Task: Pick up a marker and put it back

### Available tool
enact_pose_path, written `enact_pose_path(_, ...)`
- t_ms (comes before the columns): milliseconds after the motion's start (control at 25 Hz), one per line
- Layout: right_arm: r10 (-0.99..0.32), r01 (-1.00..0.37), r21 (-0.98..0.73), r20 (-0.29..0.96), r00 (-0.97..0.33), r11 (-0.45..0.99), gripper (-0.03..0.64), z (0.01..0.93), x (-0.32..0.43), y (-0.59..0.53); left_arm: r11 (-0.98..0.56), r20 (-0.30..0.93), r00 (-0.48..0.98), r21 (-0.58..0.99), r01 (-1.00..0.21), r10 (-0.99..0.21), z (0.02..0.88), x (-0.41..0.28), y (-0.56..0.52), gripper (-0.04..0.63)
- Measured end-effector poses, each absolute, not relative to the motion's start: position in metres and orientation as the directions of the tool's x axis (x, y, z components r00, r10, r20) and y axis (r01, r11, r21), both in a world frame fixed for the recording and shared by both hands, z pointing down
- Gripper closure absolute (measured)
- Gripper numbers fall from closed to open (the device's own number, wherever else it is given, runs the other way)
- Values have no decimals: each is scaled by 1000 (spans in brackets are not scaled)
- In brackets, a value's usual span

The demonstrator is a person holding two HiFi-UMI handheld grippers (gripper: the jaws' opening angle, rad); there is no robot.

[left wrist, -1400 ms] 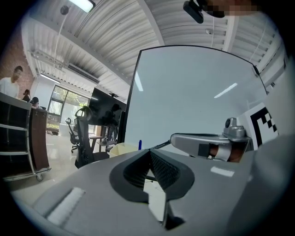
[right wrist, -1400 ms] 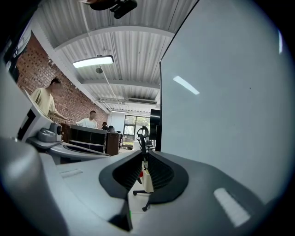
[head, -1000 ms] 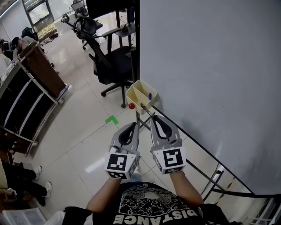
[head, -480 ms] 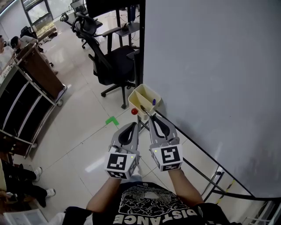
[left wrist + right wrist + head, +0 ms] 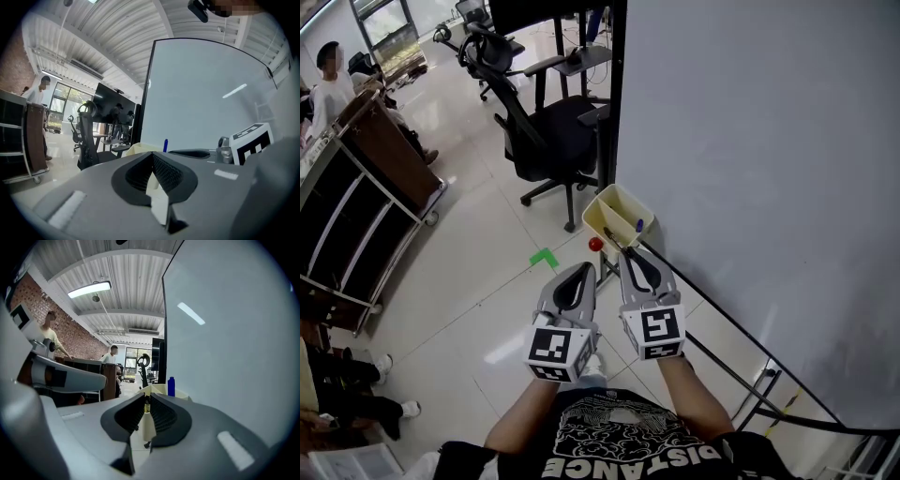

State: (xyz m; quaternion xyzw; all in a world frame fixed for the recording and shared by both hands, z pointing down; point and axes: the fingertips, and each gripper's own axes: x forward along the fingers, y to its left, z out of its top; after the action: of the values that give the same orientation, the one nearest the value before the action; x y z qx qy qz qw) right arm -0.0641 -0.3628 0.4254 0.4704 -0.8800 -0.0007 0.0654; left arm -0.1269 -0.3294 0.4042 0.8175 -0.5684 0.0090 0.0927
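Nearest me, the left tongs (image 5: 583, 269) were shut with nothing between them. The right tongs (image 5: 628, 253), just beside them, were clamped on a thin black marker (image 5: 614, 240). Its far end reached over the near rim of the yellow bin (image 5: 602, 211). Compared with a second earlier, both tongs sat closer to that bin, and the gap to its rim had nearly gone. A red ball (image 5: 596, 244) showed just below the bin's near corner. A blue marker (image 5: 638, 225) stood upright inside the bin, against the board (image 5: 750, 141). Beyond were a black chair (image 5: 548, 141) and, newly in view far left, a standing person (image 5: 333, 89).
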Motion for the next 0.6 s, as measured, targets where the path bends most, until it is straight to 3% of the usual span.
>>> enact_pose_path(600, -831, -831, 76, 143, -538, 551, 583, 442, -70, -373, -343, 133, 362, 146, -928, -923, 408, -129, -340, 589)
